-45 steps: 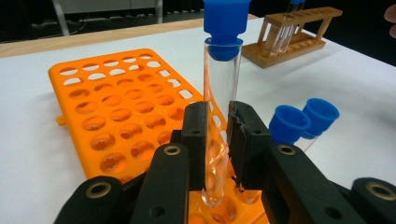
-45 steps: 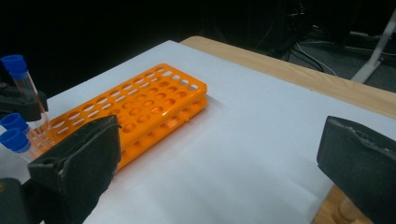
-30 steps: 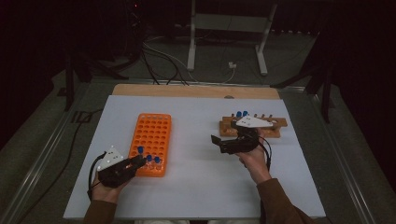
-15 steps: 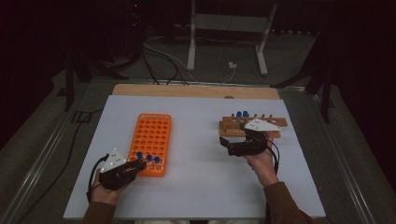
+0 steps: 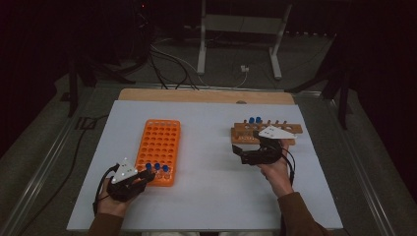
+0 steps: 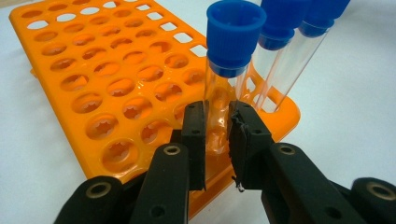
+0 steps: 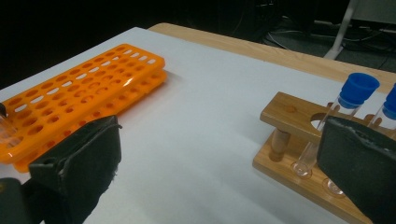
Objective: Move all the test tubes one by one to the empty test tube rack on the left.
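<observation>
The left gripper (image 6: 217,135) pinches a blue-capped tube (image 6: 223,79) standing in the orange rack's (image 5: 158,147) near right corner, seemingly seating it. The right gripper (image 5: 244,153), jaws spread, waits beside the wooden rack (image 5: 290,129) for another.

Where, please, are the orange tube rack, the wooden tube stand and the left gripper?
orange tube rack (image 5: 160,142): high view, bare holed top.
wooden tube stand (image 7: 285,111): right gripper view, top board's near end.
left gripper (image 6: 217,135): left gripper view, between its fingertips.
</observation>
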Motion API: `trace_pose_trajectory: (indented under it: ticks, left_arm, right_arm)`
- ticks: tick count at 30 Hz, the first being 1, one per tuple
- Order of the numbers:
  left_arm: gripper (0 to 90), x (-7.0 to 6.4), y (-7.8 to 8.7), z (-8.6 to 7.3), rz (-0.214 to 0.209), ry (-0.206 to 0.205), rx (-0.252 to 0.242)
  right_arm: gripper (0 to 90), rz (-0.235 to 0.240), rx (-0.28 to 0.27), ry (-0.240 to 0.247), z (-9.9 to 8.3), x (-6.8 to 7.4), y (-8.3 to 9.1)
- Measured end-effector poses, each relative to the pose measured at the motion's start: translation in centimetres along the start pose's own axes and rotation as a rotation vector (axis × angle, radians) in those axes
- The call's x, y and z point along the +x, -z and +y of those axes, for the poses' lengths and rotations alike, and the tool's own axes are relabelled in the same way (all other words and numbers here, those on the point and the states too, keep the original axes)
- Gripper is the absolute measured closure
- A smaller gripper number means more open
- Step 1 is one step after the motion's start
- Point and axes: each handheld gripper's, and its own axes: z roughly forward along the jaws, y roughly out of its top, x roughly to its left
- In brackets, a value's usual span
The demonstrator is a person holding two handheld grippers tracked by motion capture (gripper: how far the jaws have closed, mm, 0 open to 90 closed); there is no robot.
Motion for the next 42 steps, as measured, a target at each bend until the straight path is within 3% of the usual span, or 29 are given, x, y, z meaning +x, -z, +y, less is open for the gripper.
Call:
trace_pose_trajectory:
  ticks: [4, 10, 14, 24, 29, 34, 39, 42]
  left_arm:
    - [77.9, -0.1, 0.0, 0.1, 0.006, -0.01, 0.006]
    - [76.7, 0.0, 0.0, -0.1, -0.011, 0.006, -0.002]
    - [65.5, 0.0, 0.1, -0.1, -0.041, 0.016, -0.01]
    - [54.6, 0.3, 1.3, -0.1, -0.054, 0.051, -0.063]
    - [44.0, 0.6, 2.3, 0.0, -0.025, 0.071, -0.122]
    - [25.4, 0.7, 2.8, 0.3, 0.029, 0.096, -0.168]
    - [10.0, 0.7, 3.1, 0.6, 0.1, 0.114, -0.192]
    - [2.1, 0.9, 3.2, 0.6, 0.117, 0.125, -0.191]
  right_arm:
    - [0.0, -0.002, 0.001, -0.002, -0.1, -0.2, 0.0]
    - [0.0, -0.005, 0.002, -0.006, -0.1, -0.3, 0.1]
    - [0.0, -0.009, -0.001, -0.01, -0.1, -0.5, 0.1]
    - [0.0, -0.047, 0.006, -0.024, 0.1, -1.7, 0.2]
    - [1.7, -0.093, -0.011, -0.051, 0.4, -3.0, 0.3]
    - [7.0, -0.125, -0.018, -0.069, 1.0, -4.2, 0.3]
    - [13.1, -0.152, 0.007, -0.055, 1.1, -5.0, -0.1]
    - [17.5, -0.178, 0.026, -0.055, 0.9, -5.6, -0.5]
